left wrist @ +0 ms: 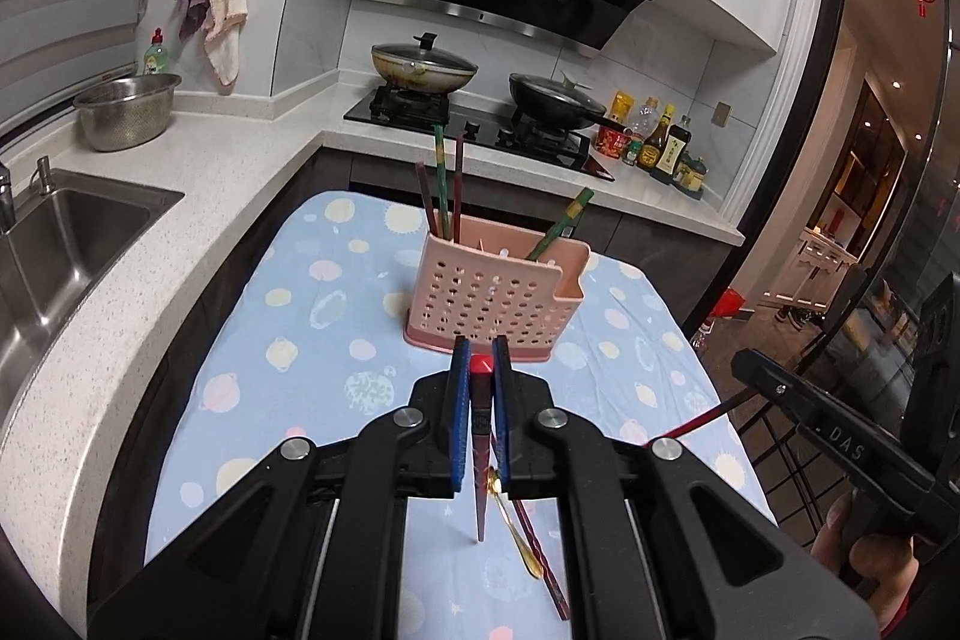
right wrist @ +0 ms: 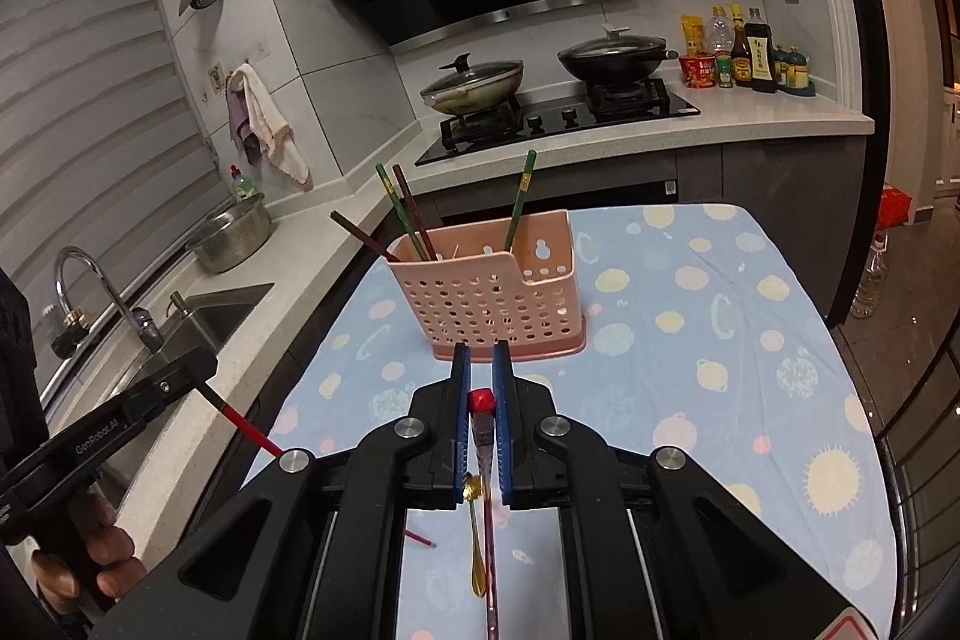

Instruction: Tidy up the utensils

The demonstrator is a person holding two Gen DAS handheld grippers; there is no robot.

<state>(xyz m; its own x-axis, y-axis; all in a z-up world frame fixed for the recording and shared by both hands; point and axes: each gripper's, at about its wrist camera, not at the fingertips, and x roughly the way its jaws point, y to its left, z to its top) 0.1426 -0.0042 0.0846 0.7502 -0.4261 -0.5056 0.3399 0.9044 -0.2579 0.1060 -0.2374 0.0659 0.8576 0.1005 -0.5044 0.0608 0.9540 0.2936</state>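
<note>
Pink perforated holder [left wrist: 498,286] upright mid-table on blue dotted cloth [left wrist: 288,334], green and dark chopsticks [left wrist: 444,184] standing inside. Gold spoon [left wrist: 516,538] lying on cloth below grippers. Left gripper [left wrist: 480,370] narrow, clamping red-capped chopstick [left wrist: 480,436]. Right gripper [right wrist: 480,370] narrow, clamping second red-capped chopstick [right wrist: 483,436].

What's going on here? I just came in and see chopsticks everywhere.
A person is sorting utensils with two handheld grippers. The left gripper and the right gripper are each shut on a red-tipped chopstick. Four chopsticks already stand in the pink holder on the blue tablecloth. A gold spoon lies on the cloth.
</note>
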